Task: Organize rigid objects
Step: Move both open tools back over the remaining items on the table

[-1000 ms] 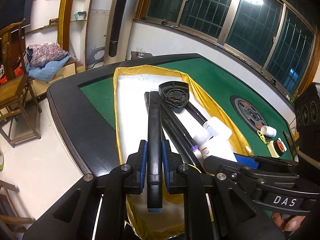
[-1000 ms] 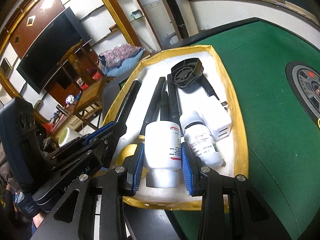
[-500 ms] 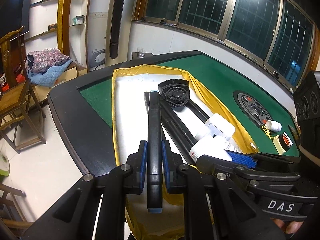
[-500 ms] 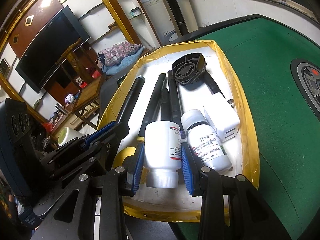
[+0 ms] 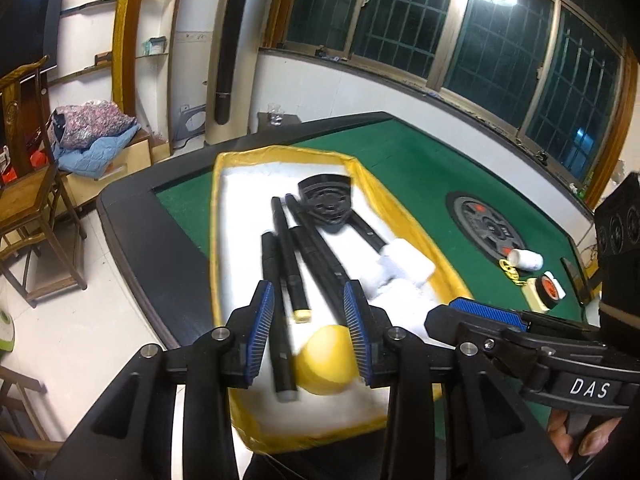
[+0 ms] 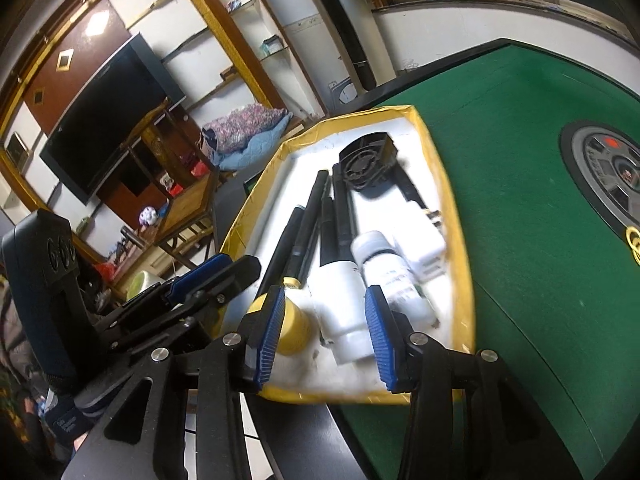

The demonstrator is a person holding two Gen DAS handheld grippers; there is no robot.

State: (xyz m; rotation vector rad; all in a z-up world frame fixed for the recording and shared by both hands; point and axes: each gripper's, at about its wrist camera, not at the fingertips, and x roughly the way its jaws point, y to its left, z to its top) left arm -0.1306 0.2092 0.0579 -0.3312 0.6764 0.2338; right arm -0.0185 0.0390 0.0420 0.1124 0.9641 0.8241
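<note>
Both tongs had just let go: left tongs (image 5: 308, 330) apart over the stick (image 5: 280, 344), right tongs (image 6: 326, 330) apart around the bottle (image 6: 344, 308); both now lay in the tray (image 6: 466, 280), at 6 o'clock

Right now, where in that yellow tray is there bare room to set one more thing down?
Yellow tray: bare white along its left wall beside the black tubes, and at the far end behind the black fan part. Crowded on the right, around the white bottles.

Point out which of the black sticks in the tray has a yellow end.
The black stick with the yellow tip, second from the left in the yellow-rimmed tray; the other black sticks end dark.
</note>
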